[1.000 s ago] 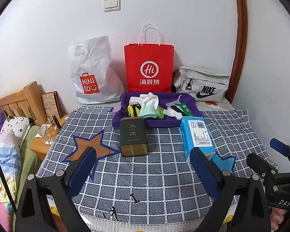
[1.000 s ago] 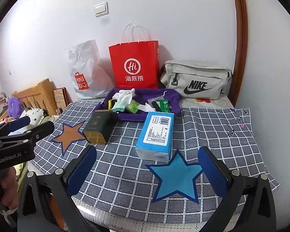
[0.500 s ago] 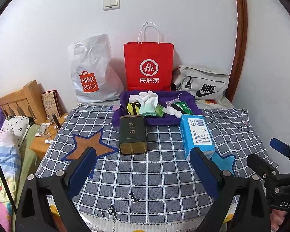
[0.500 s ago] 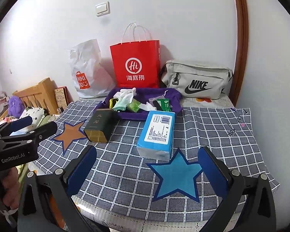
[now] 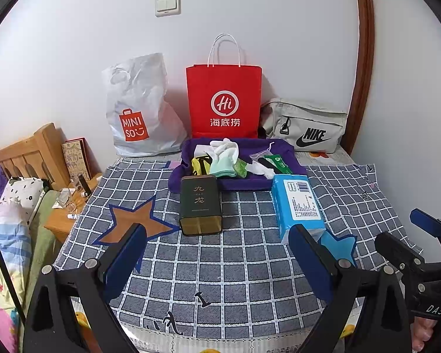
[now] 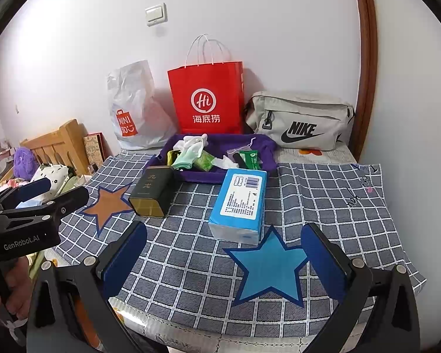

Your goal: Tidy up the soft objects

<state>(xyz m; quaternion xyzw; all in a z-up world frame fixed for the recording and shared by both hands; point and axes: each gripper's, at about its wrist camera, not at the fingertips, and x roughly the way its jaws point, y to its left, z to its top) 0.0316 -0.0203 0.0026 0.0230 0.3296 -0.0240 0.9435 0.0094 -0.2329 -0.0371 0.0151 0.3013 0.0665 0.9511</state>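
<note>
Both grippers hang over the near edge of the checked tablecloth (image 5: 235, 267), and neither has anything in it. The left gripper (image 5: 217, 253) has its jaws spread wide and released, the blue pads bare. Straight ahead of the gap between them, a little toward the left jaw, lies a dark green tea tin (image 5: 200, 204) on its side, its end facing the jaws. Just inside the right jaw's tip sits a blue tissue pack (image 5: 297, 204), its near end overlapping a blue star (image 5: 338, 242) printed on the cloth. An orange star (image 5: 132, 220) lies just past the left jaw.

The right gripper (image 6: 225, 247) is released too, jaws wide apart, with the blue star (image 6: 269, 267) on the cloth between them. The tissue pack (image 6: 238, 203) lies just beyond that gap; the tea tin (image 6: 153, 191) sits beyond the left jaw.

Farther ahead of both pairs of jaws, behind the tin and the pack, is a purple tray (image 5: 285, 154) holding the soft things: white gloves (image 5: 225, 147), a mint-green cloth (image 5: 222, 166), a small green packet (image 5: 240, 168) and what looks like a yellow item, partly hidden. Against the wall behind the tray stand a white Miniso bag (image 5: 138, 111), a red Haidilao paper bag (image 5: 224, 100) and a grey Nike pouch (image 5: 305, 126).
</note>
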